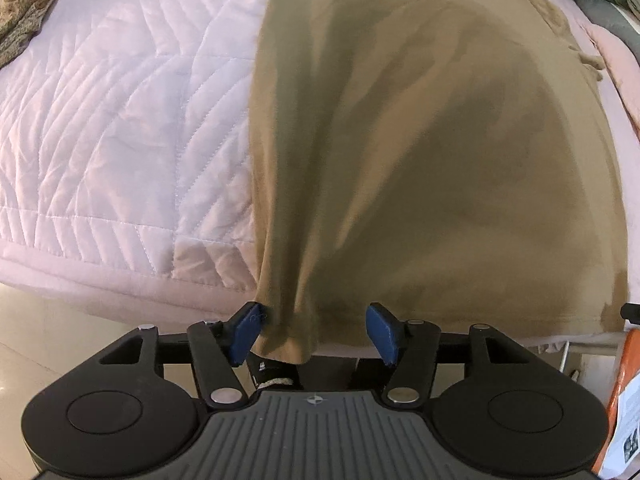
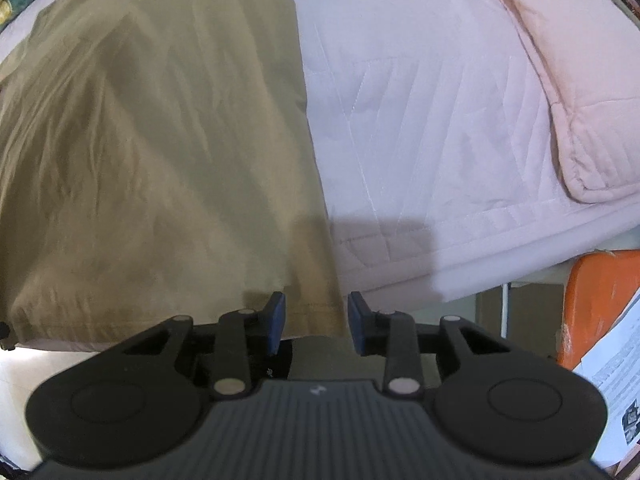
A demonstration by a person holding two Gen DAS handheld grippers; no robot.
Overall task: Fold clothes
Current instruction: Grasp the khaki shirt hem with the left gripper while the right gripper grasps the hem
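1. Two claws sit at the near hem of a tan garment [image 1: 420,140], both with blue pads spread and released.
2. A bunched corner of the cloth droops between the left claw [image 1: 316,330] pads, unpinched.
3. The right claw [image 2: 316,322] straddles the other corner.
4. The garment lies flat on a pink quilted bed [image 1: 120,120].

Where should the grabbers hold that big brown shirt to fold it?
Best guess: the two near corners of the flat olive-brown cloth garment, along its hem at the edge of the pink quilted bedspread. Come from the bed's near side, since that hem already sits between the open left gripper and the open right gripper.
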